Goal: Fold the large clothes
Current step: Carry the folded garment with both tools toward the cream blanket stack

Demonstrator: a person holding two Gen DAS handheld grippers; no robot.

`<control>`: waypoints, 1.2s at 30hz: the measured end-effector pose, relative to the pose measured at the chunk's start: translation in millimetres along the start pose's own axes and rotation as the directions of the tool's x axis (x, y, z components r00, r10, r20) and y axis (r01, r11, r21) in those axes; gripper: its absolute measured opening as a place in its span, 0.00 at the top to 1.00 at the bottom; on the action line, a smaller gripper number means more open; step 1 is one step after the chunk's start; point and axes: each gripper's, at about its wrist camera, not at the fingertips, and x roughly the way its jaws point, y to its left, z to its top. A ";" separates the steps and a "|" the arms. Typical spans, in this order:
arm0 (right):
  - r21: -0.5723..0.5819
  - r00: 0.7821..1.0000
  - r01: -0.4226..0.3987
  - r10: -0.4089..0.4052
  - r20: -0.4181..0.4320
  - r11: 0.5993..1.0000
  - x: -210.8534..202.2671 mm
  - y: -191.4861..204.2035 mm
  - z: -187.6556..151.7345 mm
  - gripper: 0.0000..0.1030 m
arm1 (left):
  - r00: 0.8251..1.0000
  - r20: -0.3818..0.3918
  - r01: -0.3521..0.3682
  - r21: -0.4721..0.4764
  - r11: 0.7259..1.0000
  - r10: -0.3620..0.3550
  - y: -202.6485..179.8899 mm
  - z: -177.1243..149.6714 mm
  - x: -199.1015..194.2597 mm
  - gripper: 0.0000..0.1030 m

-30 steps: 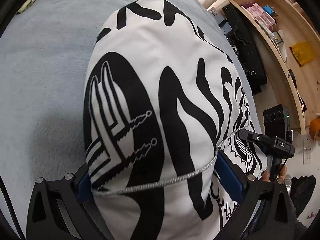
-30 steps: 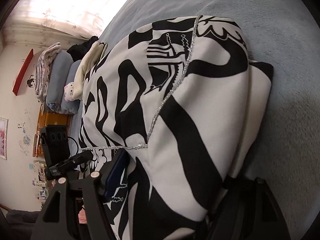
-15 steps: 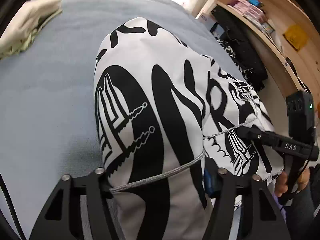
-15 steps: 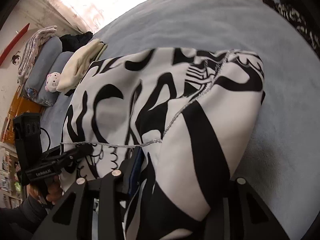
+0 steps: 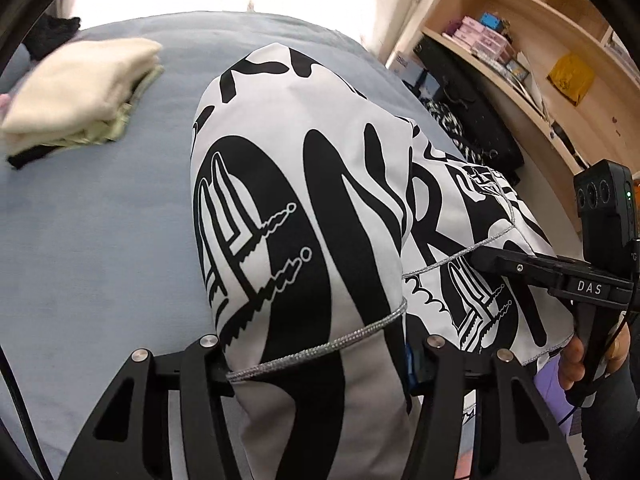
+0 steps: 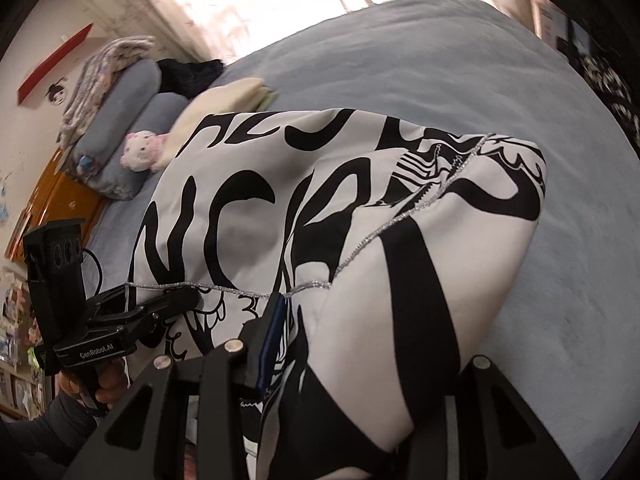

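Left wrist view: left gripper clamped on a bunched fold of the black-and-white printed garment, silver-stitched hem running across between both fingers. Lifted higher and tipped back compared with a second ago, so more of the grey bed cover now visible, plus a folded cream stack at the far left that was barely in view before. Wooden shelves at upper right.

Right wrist view: right gripper likewise closed on a thick bundle of the same garment, cloth draped forward over the bed and hanging between the two grippers. Wider spread of fabric than earlier, with the other gripper further off at lower left. Pillows and a pink plush toy now in sight.
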 end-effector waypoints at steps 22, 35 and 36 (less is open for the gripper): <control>-0.158 0.955 -0.240 0.262 0.136 0.958 166.7 244.3 261.7 0.63 | 0.962 0.162 -0.235 0.077 0.969 0.220 108.6 33.9 -137.0 0.47; -0.010 0.976 -0.212 0.213 0.035 0.977 392.7 211.8 348.4 0.53 | 0.981 0.031 -0.192 0.036 0.981 0.191 129.6 41.4 43.4 0.12; 0.001 0.968 -0.243 0.243 0.056 0.970 393.8 206.1 346.2 0.53 | 0.982 0.050 -0.182 0.018 0.983 0.181 132.7 36.9 45.2 0.05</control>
